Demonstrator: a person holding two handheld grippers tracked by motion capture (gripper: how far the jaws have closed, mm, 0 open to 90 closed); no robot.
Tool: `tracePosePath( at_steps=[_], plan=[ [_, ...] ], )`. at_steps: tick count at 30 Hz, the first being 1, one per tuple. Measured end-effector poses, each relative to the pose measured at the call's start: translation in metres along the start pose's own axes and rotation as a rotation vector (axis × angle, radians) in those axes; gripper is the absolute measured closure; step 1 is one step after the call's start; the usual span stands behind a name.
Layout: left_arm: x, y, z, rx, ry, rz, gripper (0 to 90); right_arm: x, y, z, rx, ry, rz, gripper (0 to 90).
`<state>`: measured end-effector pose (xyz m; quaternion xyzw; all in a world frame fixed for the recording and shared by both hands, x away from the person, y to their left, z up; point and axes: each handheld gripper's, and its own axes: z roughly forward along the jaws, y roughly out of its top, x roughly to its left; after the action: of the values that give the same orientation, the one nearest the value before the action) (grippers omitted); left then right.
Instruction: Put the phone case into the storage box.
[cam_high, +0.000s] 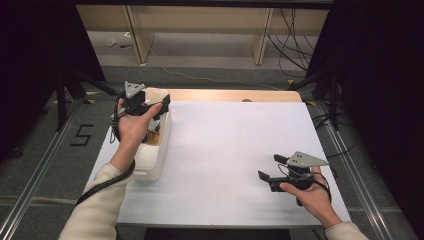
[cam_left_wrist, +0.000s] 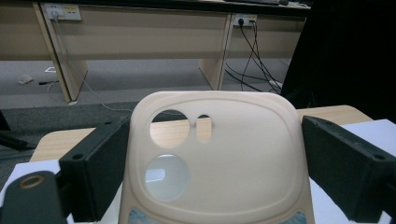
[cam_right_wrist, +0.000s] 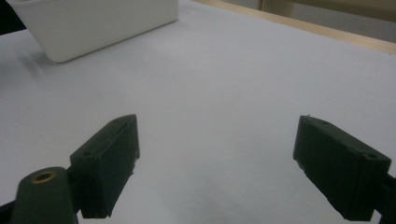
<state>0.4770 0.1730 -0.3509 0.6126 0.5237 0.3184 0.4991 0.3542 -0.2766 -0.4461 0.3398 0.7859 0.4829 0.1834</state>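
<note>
A beige phone case (cam_left_wrist: 224, 154) with round camera cut-outs stands upright between the jaws of my left gripper (cam_left_wrist: 215, 126), and both jaws press on its sides. From the high view, the left gripper (cam_high: 161, 104) hovers over the far end of a white bin (cam_high: 150, 162) at the table's left, with the pale case (cam_high: 157, 94) at its tip. My right gripper (cam_high: 271, 167) rests low at the near right of the table, open, with nothing between its jaws. In the right gripper view the right gripper (cam_right_wrist: 218, 123) points across the bare white surface toward the bin (cam_right_wrist: 93, 23).
A white mat (cam_high: 225, 150) covers the table, and a strip of wood (cam_high: 230, 95) shows along the far edge. A few small items lie inside the bin, hard to make out. Beyond the table are desk legs and cables (cam_high: 292, 45) on the floor.
</note>
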Motion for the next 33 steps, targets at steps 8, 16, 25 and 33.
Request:
tracePosePath(
  at_steps=[8,16,25,33],
  plan=[
    [0.0027,-0.0010,0.0009,0.001,0.004,0.000,10.7,-0.0001,0.0000,0.0000,-0.001,0.000,0.000,15.2],
    [0.0036,-0.0017,0.0020,-0.002,0.004,0.001,10.7,-0.0001,0.0000,-0.0001,0.000,0.000,0.000,15.2],
    [0.0057,-0.0036,0.0044,-0.002,0.000,0.009,10.7,-0.0001,0.0000,0.0001,0.000,0.001,-0.001,15.3],
    [0.0076,-0.0049,0.0067,0.000,0.000,0.019,10.6,-0.0002,-0.0002,0.0005,0.002,0.001,-0.002,15.3]
  ],
)
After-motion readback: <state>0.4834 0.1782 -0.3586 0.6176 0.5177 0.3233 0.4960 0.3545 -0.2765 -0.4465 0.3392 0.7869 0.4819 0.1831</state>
